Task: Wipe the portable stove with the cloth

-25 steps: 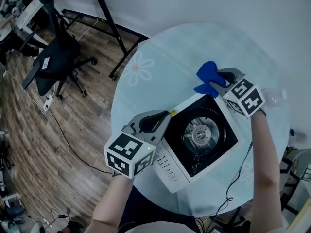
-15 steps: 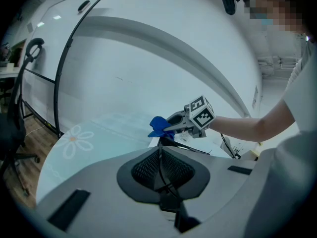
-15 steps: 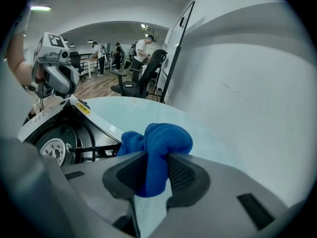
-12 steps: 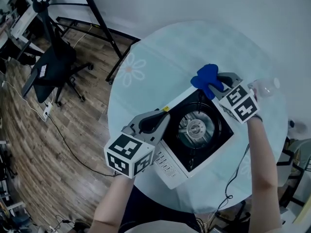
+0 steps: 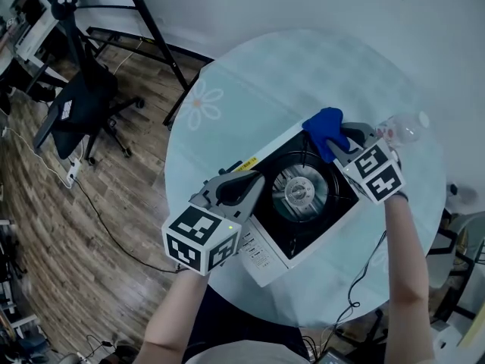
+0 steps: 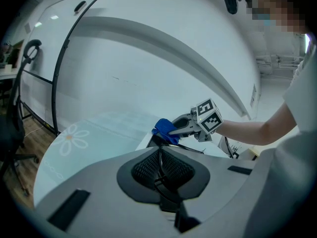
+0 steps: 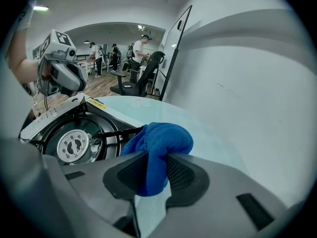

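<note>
The right gripper [image 5: 339, 139] has its fingers [image 7: 184, 174] pinched on a bunched blue cloth [image 7: 159, 142], which fills the narrow gap between the ribbed pads and bulges out past the fingertips. In the head view the cloth [image 5: 324, 128] sits at the far corner of the portable stove [image 5: 262, 258], where the black top meets the white casing; it looks to be touching the stove there, though the contact itself cannot be made out. The stove lies at an angle on the round pale tabletop [image 5: 258, 82], its round burner [image 5: 297, 191] in the middle of the black recess and its white control strip toward the person. The left gripper [image 5: 252, 183] is at the stove's near left edge, with its fingers [image 6: 148, 167] pressed together so that only a thin seam shows between the pads, and nothing is caught in them. Whether it bears on the stove cannot be told. From the left gripper view, the right gripper and the cloth show just beyond its fingertips. A clear bottle [image 5: 399, 131] lies on the tabletop just beside the right gripper.
</note>
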A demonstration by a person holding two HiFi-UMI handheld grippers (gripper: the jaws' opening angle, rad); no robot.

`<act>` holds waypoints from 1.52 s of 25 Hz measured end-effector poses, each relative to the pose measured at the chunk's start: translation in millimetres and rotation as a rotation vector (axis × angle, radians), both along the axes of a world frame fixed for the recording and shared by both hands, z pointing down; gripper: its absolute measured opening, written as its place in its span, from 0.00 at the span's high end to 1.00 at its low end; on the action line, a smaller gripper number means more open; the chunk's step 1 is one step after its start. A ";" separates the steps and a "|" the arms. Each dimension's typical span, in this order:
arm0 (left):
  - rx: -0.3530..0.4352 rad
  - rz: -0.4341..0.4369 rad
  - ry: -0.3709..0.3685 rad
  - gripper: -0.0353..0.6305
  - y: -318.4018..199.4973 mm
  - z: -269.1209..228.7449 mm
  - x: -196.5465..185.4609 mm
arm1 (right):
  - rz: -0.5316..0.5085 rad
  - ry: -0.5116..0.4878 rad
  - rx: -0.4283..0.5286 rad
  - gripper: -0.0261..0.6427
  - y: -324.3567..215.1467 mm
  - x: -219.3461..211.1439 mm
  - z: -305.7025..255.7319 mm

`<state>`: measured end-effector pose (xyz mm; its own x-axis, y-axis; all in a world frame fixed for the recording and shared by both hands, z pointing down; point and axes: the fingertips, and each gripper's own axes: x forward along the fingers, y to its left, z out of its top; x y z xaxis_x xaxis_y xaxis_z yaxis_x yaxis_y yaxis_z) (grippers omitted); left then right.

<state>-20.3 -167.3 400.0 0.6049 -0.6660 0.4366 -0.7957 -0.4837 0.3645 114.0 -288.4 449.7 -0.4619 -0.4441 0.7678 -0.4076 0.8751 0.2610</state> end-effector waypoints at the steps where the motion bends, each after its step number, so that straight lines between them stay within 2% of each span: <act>1: 0.001 0.004 -0.001 0.90 1.1 -0.3 1.8 | 0.006 -0.006 0.001 0.79 2.4 1.9 -0.4; 9: -0.002 0.062 0.013 0.90 19.2 0.8 11.4 | 0.060 -0.009 0.013 0.79 29.7 23.0 -3.5; 27: -0.001 0.172 0.011 0.90 40.0 -3.6 32.1 | 0.268 -0.052 -0.020 0.79 78.6 93.1 -2.0; 38: -0.022 0.237 0.012 0.90 50.5 1.2 42.5 | 0.368 -0.042 -0.012 0.79 101.7 123.0 -1.7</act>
